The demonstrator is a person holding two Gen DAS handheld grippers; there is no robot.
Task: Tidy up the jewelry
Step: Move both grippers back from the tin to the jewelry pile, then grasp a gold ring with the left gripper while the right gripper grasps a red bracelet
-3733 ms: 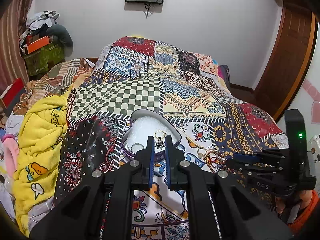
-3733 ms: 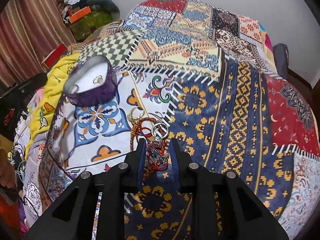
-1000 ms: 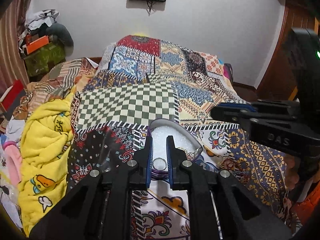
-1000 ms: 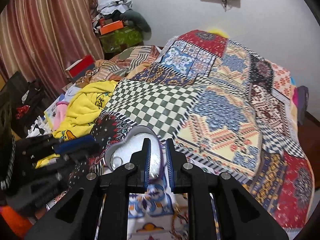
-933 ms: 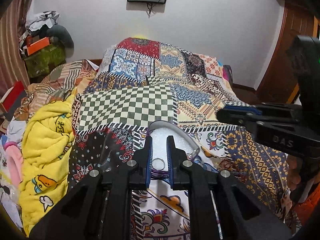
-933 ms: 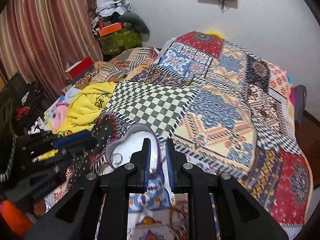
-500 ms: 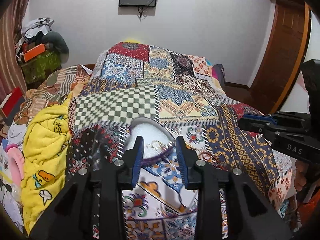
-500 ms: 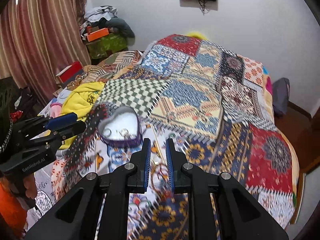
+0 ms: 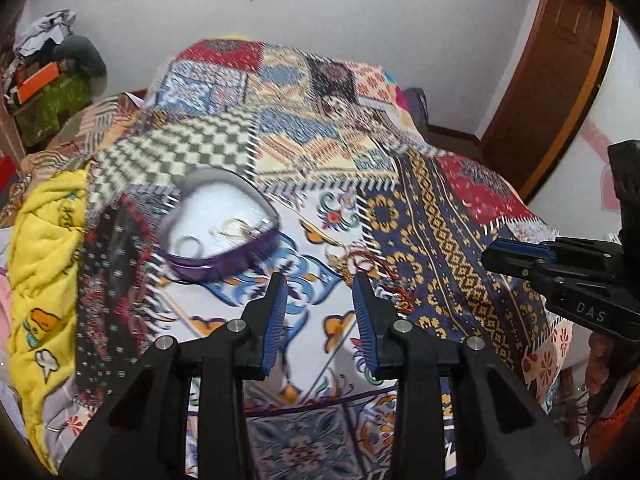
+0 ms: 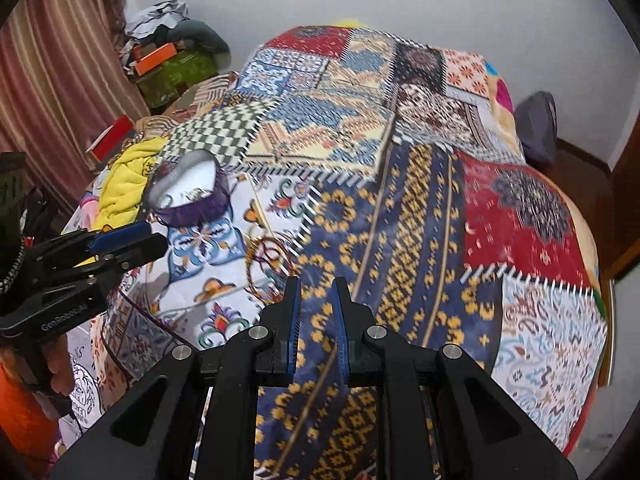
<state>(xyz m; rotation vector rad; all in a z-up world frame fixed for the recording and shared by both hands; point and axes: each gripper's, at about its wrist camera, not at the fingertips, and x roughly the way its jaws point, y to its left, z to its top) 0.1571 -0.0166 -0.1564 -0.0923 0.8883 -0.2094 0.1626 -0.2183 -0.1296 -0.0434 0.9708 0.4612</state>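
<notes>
Purple velvet-looking heart-shaped jewelry box [image 9: 224, 236] sits open on the patchwork bedspread [image 9: 420, 216], w/ a white lining. Inside I make out a plain ring [image 9: 188, 245] near its front wall and a tangle of thin gold-tone pcs [image 9: 236, 229] beside it; too blurred to name each.

My left gripper [image 9: 318, 300] hangs above the quilt, jaws wide apart, nothing between them. My right gripper [image 10: 316, 300] hovers over the blue-and-yellow patch, jaws nearly together w/ just a narrow gap, and I see nothing held.

Loose pile left on the bed: a red beaded necklace [image 9: 376, 268] w/ a gold hoop or two, lying to the right of the box, apart from it. In the right view the same pile [image 10: 266, 262] is just ahead-left of the fingertips.

Next step, I judge, is another pick from that pile. To do it well: open the right jaws first, come down over a single strand or hoop rather than the whole knot, pinch low against the quilt, lift slowly so tangled bits don't drag along, then carry over the box rim and release inside, not on the edge.
</notes>
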